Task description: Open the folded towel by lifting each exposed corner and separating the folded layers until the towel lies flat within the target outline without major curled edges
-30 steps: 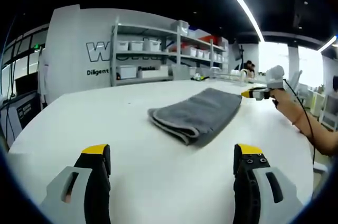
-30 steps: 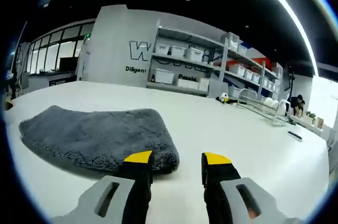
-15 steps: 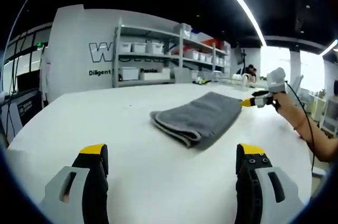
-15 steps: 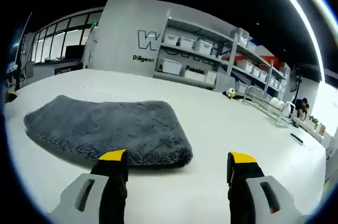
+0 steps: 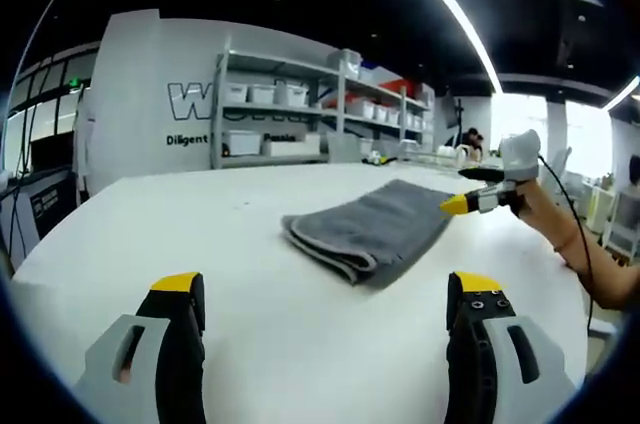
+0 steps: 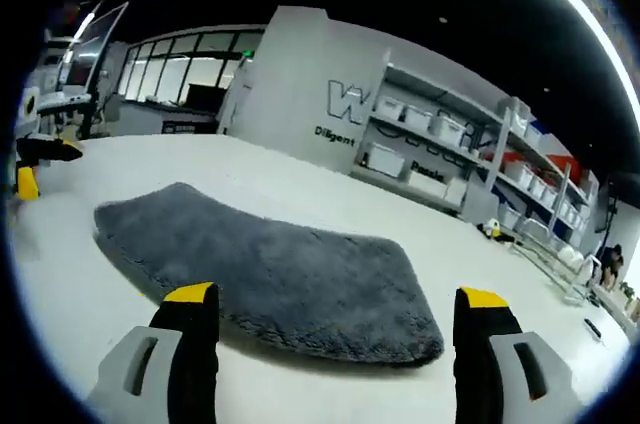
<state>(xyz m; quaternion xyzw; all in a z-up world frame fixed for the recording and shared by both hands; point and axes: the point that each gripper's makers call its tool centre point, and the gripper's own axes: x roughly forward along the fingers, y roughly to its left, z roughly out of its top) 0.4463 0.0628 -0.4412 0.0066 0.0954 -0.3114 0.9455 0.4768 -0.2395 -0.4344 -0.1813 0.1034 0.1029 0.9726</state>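
Here, folded towel [image 6: 270, 279] between open-jawed right hand-held gripper [image 6: 335, 309].

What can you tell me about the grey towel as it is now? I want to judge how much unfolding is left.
The grey towel is a plush, fuzzy cloth, folded into a flat oblong lying on the white table. In the left gripper view its near end shows stacked layers with a paler edging. The right tongs stand open at its rounded near corner; contact cannot be told. The left tongs are open, apart from it. No layer is lifted yet.
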